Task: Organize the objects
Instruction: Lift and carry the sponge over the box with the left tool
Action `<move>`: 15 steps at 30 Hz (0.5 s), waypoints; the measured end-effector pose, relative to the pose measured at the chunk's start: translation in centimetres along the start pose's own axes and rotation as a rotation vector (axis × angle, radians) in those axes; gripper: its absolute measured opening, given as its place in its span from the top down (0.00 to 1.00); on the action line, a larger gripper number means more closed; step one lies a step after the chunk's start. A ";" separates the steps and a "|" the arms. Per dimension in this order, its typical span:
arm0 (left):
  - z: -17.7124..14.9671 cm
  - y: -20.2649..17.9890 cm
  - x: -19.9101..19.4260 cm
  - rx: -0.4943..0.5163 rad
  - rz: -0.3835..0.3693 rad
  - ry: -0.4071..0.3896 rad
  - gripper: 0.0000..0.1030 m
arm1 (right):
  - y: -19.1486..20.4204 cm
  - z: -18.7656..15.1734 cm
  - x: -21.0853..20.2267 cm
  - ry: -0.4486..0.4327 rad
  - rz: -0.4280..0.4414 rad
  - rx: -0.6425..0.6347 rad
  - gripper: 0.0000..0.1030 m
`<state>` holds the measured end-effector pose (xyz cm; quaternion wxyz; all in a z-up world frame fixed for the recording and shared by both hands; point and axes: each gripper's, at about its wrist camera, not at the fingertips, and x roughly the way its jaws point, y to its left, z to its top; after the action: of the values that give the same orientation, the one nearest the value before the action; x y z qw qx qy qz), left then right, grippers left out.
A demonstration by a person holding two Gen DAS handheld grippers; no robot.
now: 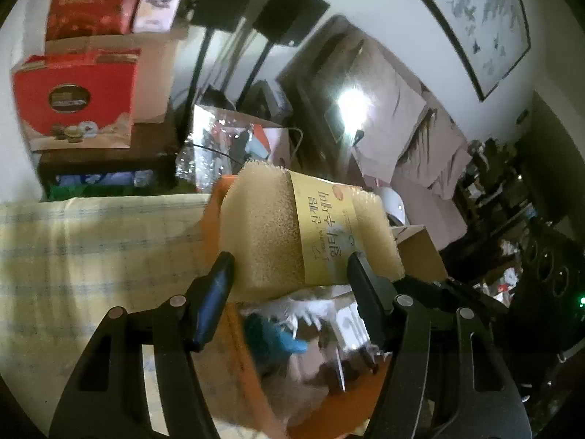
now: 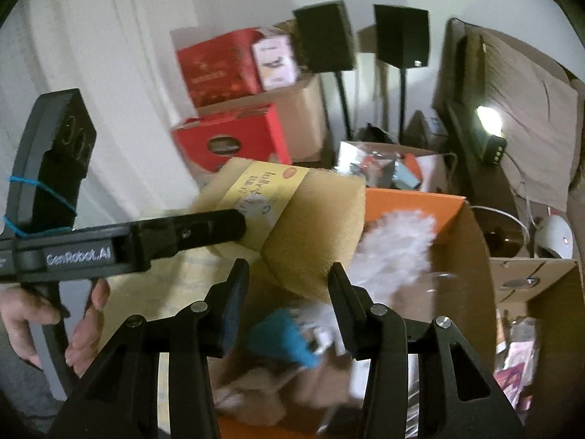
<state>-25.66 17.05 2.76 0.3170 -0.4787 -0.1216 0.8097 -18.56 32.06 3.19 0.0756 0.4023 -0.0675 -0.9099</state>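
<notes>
The left gripper is clamping the banded sponge right over the orange box, so I'd be lowering it slowly before letting go. The right gripper is hanging with jaws apart, holding nothing. Box walls are crowding at 3 o'clock, with a fluffy duster hogging space; 6 o'clock is looking roomier.

- Dim room, murky colours in both views.
- One lamp blazes white, flaring over the wall behind it.
- Box contents smear with motion blur; red cartons look soft too.
- Fisheye bends the edges; black vignette fills the corners.
</notes>
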 end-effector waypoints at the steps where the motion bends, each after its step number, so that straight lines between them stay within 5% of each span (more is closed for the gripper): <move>1: 0.0 -0.2 0.7 0.002 0.001 0.008 0.41 | -0.6 0.2 0.3 0.003 -0.007 0.001 0.55; 9: 0.4 -0.7 5.5 0.013 0.026 0.085 0.43 | -5.2 0.8 4.1 0.045 -0.045 0.018 0.55; 15: 0.3 1.2 6.9 -0.032 0.048 0.116 0.43 | -5.0 0.9 6.3 0.079 -0.044 -0.023 0.58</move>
<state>-28.72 20.49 -2.53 0.2964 -0.5327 -0.1047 0.7857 -23.82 35.85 -1.68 0.0626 0.4386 -0.0451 -0.8954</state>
